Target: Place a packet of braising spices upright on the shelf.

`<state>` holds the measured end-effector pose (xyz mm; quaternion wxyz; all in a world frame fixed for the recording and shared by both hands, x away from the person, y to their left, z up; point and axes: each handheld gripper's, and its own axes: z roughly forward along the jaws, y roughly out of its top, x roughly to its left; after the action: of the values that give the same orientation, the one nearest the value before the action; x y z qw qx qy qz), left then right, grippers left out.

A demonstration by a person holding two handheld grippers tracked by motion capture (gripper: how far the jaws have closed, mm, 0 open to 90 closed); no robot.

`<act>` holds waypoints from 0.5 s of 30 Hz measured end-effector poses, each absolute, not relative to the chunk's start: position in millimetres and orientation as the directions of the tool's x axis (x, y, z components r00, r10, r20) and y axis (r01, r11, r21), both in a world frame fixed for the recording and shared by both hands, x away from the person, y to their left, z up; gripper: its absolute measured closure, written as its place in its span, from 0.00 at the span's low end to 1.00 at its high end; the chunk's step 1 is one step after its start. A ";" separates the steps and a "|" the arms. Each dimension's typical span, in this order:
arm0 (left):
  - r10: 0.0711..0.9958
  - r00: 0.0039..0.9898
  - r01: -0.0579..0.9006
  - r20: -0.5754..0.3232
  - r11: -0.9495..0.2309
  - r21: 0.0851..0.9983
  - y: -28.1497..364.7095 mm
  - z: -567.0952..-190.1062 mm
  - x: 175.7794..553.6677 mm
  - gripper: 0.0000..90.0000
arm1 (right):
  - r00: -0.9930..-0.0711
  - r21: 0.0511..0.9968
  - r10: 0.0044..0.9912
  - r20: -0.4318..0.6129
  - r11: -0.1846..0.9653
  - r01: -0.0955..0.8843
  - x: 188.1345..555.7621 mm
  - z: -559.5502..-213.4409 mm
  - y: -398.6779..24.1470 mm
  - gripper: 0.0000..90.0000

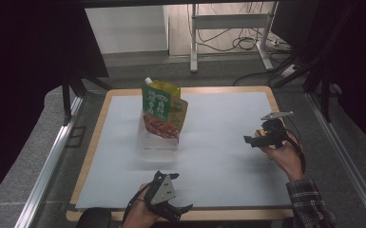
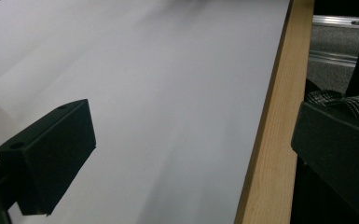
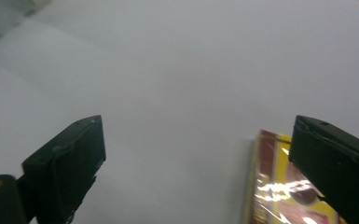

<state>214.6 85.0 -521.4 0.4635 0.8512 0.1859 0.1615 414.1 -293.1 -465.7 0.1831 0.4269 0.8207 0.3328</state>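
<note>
The table [image 1: 100, 142] is the largest thing here, a pale wooden board almost wholly covered by a white sheet [image 1: 228, 142]. In the left gripper view the wood shows as a light strip along the sheet's edge, with a patch of checked sleeve [image 2: 349, 100] past it (the high view shows that sleeve on the person's right forearm).

Toward the far left of the sheet a green pouch [image 1: 163, 111] stands upright in a clear plastic tub [image 1: 158, 141]. It has a white spout at its top corner, white characters on the green panel that are too small to read, and a picture of reddish-brown food lower down.

Only the right gripper view shows a flat packet [image 3: 279, 191] in yellow and red with a glossy film, lying on the sheet at the lower right, partly behind 1 jaw. Its print is blurred and unreadable, and whether it touches the jaw cannot be told.

The right gripper [image 1: 250, 139] hangs above the right half of the sheet, well apart from the pouch, jaws pointing toward it. Its 2 jaws stand spread wide with nothing pinched.

The left gripper [image 1: 183, 209] rests at the near edge, by the wooden rim. Its 2 jaws are likewise spread wide, with bare sheet between them
</note>
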 end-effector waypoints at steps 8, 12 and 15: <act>0.474 0.876 0.180 0.084 -0.484 0.856 87.6 -521.1 216.5 0.00 | -0.491 0.663 0.867 -0.081 0.415 0.623 419.7 -477.4 -316.8 0.14; 0.471 0.878 0.179 0.084 -0.486 0.855 87.0 -521.3 216.3 0.00 | -0.463 0.648 0.881 -0.093 0.407 0.644 422.8 -484.5 -326.0 0.15; 0.470 0.878 0.180 0.084 -0.488 0.854 86.5 -521.7 216.2 0.00 | -0.445 0.629 0.890 -0.094 0.400 0.666 424.7 -490.5 -330.0 0.17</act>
<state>216.2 86.5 -521.7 0.4682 0.8485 0.1915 0.1554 424.7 -330.0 -490.5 0.2139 0.4812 0.8088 0.2617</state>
